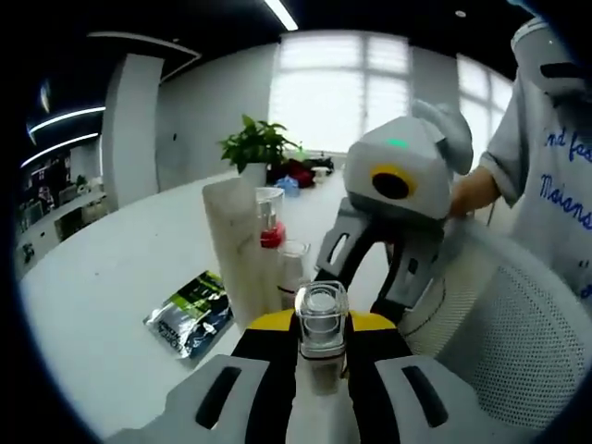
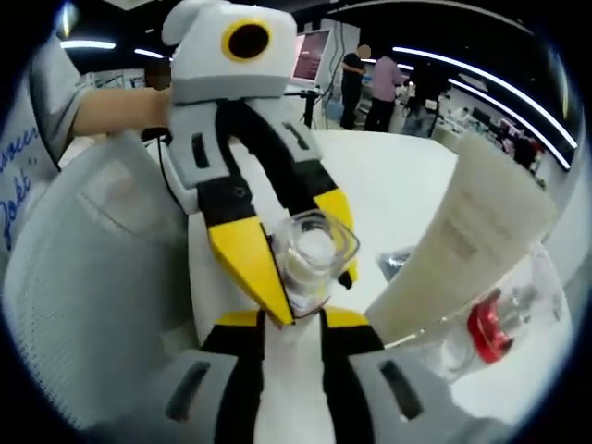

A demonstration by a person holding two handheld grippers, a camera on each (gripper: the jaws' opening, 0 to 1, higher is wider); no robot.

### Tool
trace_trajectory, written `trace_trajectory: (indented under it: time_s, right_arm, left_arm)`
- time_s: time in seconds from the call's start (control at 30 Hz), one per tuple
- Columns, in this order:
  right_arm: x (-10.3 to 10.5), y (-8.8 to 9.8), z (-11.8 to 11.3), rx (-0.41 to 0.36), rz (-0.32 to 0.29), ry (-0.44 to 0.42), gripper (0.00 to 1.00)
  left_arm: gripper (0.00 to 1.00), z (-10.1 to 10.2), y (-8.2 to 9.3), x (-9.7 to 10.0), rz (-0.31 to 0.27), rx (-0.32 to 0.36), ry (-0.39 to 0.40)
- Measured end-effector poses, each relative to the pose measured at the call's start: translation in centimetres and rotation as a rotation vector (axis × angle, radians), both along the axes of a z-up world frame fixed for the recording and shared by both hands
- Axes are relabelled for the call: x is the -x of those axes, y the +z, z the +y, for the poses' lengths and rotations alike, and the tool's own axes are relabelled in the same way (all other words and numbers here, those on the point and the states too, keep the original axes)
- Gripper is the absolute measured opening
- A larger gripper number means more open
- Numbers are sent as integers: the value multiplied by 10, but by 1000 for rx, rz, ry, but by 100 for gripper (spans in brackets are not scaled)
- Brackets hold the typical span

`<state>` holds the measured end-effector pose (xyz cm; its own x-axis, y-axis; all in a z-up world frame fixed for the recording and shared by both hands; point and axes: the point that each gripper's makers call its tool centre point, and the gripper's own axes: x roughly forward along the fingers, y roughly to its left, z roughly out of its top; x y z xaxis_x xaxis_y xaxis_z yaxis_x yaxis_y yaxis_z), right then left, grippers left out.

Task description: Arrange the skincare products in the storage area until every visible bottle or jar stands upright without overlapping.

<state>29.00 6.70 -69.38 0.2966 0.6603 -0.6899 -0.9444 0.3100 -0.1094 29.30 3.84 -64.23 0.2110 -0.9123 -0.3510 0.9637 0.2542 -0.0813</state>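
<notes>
Left gripper (image 1: 321,365): jaws clamped on a clear-capped bottle (image 1: 321,319), body hidden between them.
Right gripper (image 1: 393,277): jaws around the same bottle (image 2: 310,259); closed or not, cannot tell.
White tube (image 1: 239,245), upright on the white table (image 1: 111,277).
Red-topped bottle (image 1: 271,236), partly behind the tube.
Foil sachet (image 1: 190,313), flat, print unreadable.
</notes>
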Motion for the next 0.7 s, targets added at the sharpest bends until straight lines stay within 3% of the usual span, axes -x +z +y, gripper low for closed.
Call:
trace_trajectory:
  time_s: [0.33, 0.7]
  right_arm:
    - [0, -7, -3, 31, -2, 8, 20]
    - [7, 4, -11, 2, 2, -18, 23]
  left_arm:
    - [16, 2, -9, -3, -14, -18, -2]
    - [17, 4, -10, -7, -13, -11, 1]
